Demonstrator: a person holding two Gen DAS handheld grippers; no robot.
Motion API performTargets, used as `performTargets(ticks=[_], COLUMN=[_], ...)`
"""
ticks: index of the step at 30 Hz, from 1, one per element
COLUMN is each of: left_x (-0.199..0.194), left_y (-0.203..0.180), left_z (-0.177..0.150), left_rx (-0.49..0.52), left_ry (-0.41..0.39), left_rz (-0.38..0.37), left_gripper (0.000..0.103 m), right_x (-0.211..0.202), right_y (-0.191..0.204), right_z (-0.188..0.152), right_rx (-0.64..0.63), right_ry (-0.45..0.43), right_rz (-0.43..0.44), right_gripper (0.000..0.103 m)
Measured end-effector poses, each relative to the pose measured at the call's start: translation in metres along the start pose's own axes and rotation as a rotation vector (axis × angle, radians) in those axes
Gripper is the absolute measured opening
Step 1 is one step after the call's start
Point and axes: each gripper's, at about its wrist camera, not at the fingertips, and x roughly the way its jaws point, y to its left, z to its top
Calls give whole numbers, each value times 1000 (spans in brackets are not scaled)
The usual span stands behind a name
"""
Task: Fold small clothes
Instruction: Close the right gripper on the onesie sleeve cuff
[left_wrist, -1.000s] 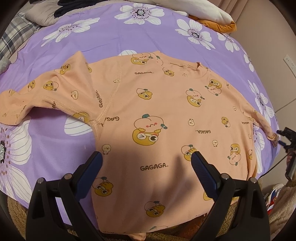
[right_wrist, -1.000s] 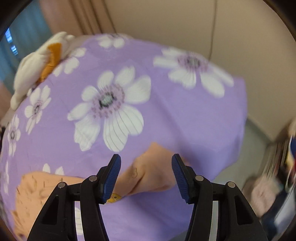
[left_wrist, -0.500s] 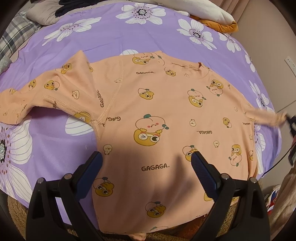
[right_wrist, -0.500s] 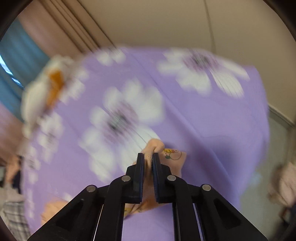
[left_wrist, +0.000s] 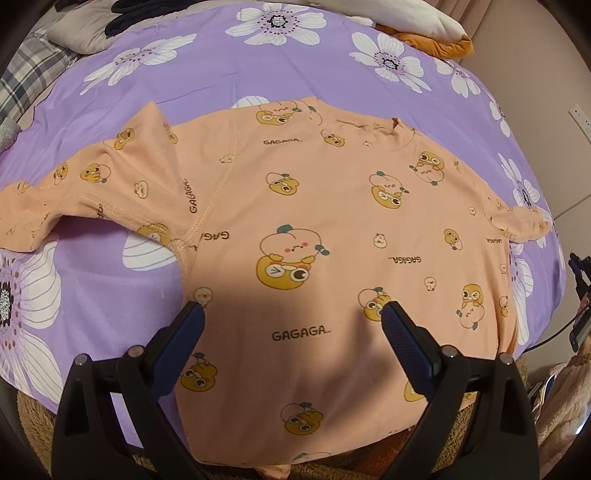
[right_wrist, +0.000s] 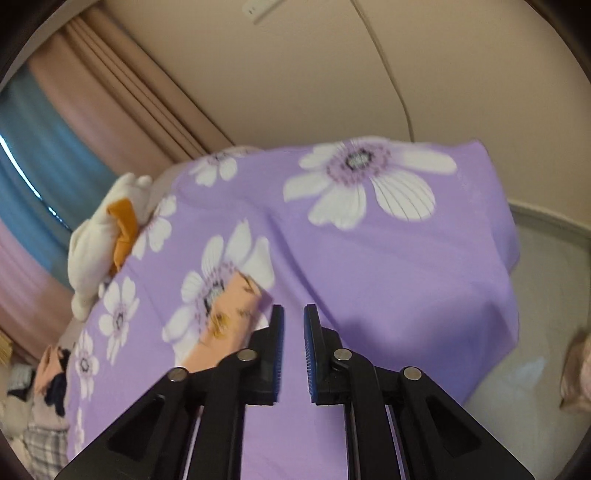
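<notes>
On the bed (left_wrist: 110, 92), the left sleeve (left_wrist: 85, 184) lies bunched beside the peach shirt (left_wrist: 314, 229), spread flat. The left claw (left_wrist: 291, 317) hovers released over its hem. The right sleeve (right_wrist: 236, 310) lies free beside the right claw (right_wrist: 293, 317), whose jaws stand slightly parted, holding nothing. Likely risk: that short sleeve near the bed edge slips or crumples, skewing the fold.

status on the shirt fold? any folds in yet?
Done: the orange shirt lies spread face-up on the purple bedspread, body flat. No fold is in yet.
In hand: nothing. The left gripper hovers open over the hem; the right gripper is slightly open and empty, with the right sleeve lying beside it on the bed.
Left: both sleeves, including the left sleeve, then the body folds.
</notes>
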Motion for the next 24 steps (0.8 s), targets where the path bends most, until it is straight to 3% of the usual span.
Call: performTargets(ticks=[1, 2, 4, 11, 13, 16, 21, 24], left_x=[0, 0, -2, -9, -9, -9, -13, -12], left_y=[-1, -1, -2, 2, 3, 5, 9, 15], left_z=[0, 0, 0, 4, 5, 6, 6, 8], left_rx=[-1, -3, -5, -28, -36, -41, -53, -66], left_ry=[0, -2, -6, -32, -35, -33, -46, -51], left_rz=[-2, -4, -5, 16, 19, 24, 20, 17], left_gripper=[96, 96, 96, 96, 96, 96, 96, 96], right_x=[0, 2, 10, 71, 82, 97, 42, 21], right_y=[3, 7, 11, 34, 40, 53, 49, 33], right_z=[0, 0, 1, -11, -12, -13, -2, -2], right_rx=[-6, -11, -1, 97, 99, 69, 87, 109], right_ry=[5, 13, 30, 149, 164, 182, -18, -61], right_rz=[9, 19, 40, 125, 117, 70, 83, 48], right_gripper=[18, 37, 57, 57, 50, 5, 4, 4])
